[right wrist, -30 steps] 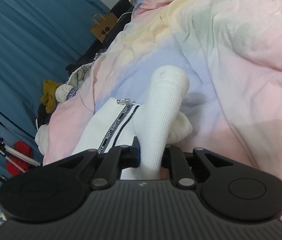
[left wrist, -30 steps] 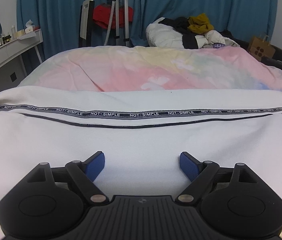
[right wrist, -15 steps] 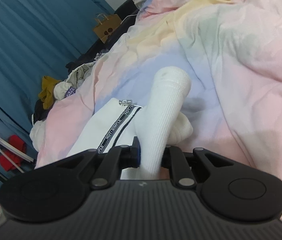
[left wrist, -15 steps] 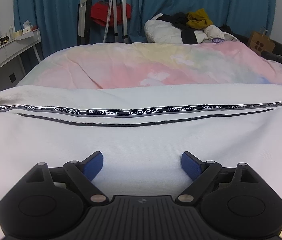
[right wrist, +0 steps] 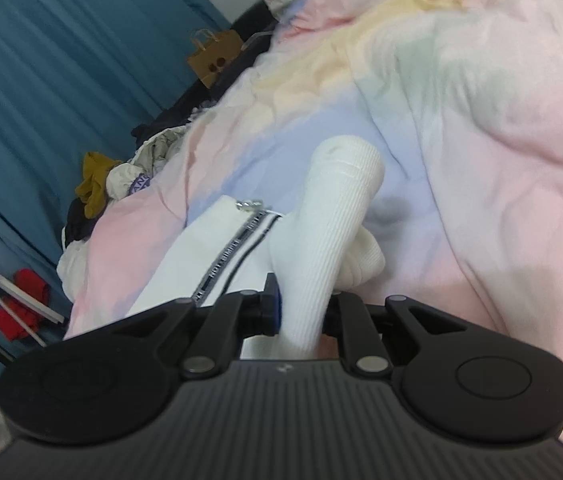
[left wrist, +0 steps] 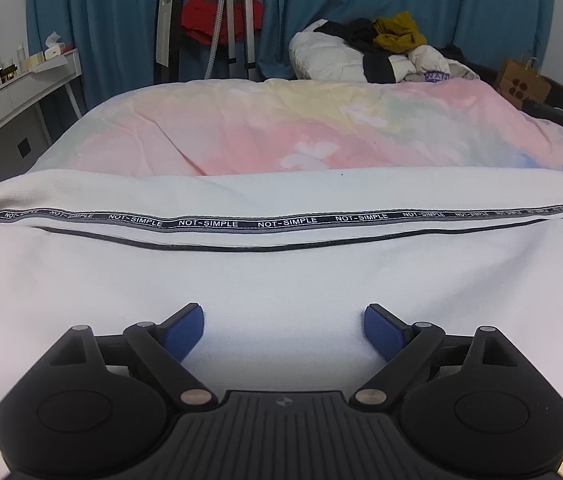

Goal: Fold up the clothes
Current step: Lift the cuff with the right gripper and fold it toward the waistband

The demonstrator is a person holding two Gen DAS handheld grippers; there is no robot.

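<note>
The bed (left wrist: 321,128) carries a pastel quilt; the white garment (left wrist: 281,280) lies spread across its near end, its lettered black tape (left wrist: 281,223) running side to side; the left gripper (left wrist: 284,330) sits over the cloth, fingers (left wrist: 185,330) spread wide, holding nothing; the right gripper (right wrist: 301,312) has its fingers clamped on the garment's ribbed cuff (right wrist: 333,224), lifted above the quilt.

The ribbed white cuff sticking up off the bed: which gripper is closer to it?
Right. The right gripper is shut on the ribbed white cuff. The left gripper hovers open above the jacket's flat white body, gripping nothing.
</note>
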